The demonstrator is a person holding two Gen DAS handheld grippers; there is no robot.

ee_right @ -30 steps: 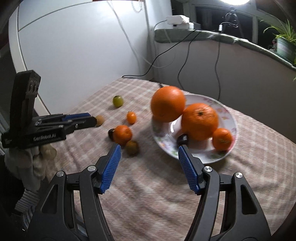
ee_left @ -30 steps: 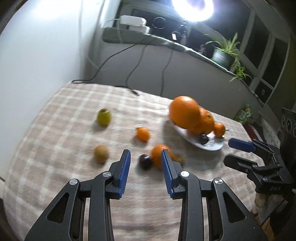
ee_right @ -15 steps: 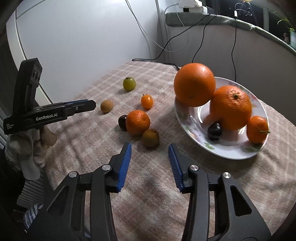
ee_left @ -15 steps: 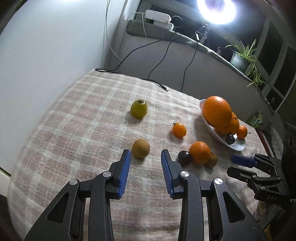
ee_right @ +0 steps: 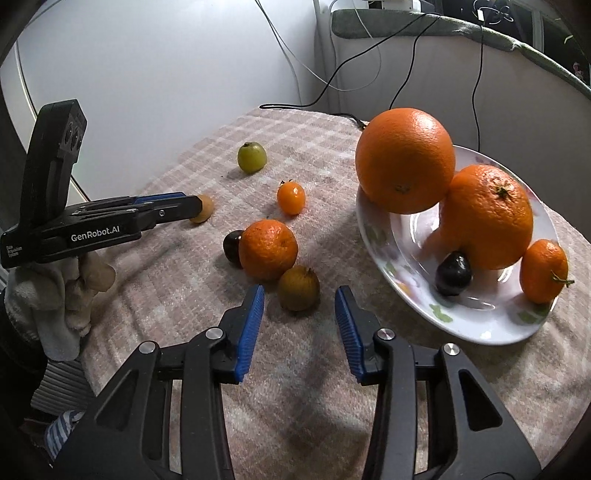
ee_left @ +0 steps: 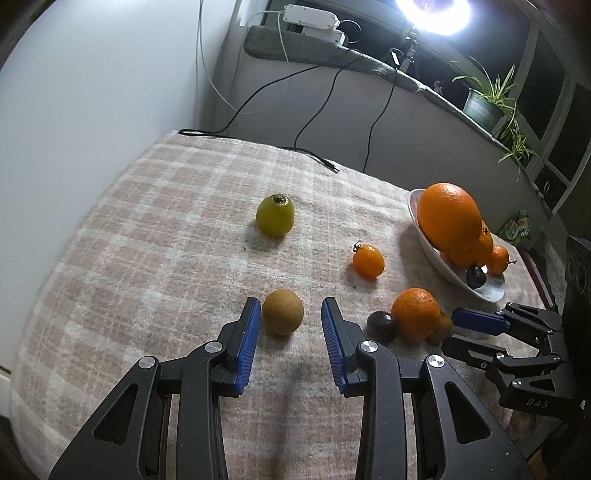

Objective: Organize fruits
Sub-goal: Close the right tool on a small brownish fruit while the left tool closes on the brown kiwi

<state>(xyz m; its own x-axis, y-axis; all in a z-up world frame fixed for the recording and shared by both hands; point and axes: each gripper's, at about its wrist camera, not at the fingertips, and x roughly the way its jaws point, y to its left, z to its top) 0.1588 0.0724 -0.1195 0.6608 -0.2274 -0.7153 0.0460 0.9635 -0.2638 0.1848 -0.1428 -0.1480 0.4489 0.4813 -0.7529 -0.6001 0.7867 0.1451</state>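
Observation:
My left gripper (ee_left: 291,314) is open with a round brown fruit (ee_left: 282,312) between its fingertips, on the checked cloth. My right gripper (ee_right: 299,301) is open just in front of a brown-yellow fruit (ee_right: 298,288). Beside that fruit lie a mandarin (ee_right: 267,249) and a dark plum (ee_right: 232,247). A small orange tomato (ee_right: 291,197) and a green fruit (ee_right: 252,157) lie farther off. The white plate (ee_right: 476,321) holds a big orange (ee_right: 404,160), a second orange (ee_right: 487,216), a small mandarin (ee_right: 543,269) and a dark plum (ee_right: 453,273).
The table under the checked cloth (ee_left: 155,236) stands against a white wall (ee_left: 92,92) on the left. Black cables (ee_left: 314,114) hang from a ledge at the back onto the cloth. A potted plant (ee_left: 487,99) and a bright ring light (ee_left: 432,11) are beyond.
Both grippers moved forward and down. The left now has the brown fruit between its fingers; the right narrowed from wide open and came up to the brown-yellow fruit.

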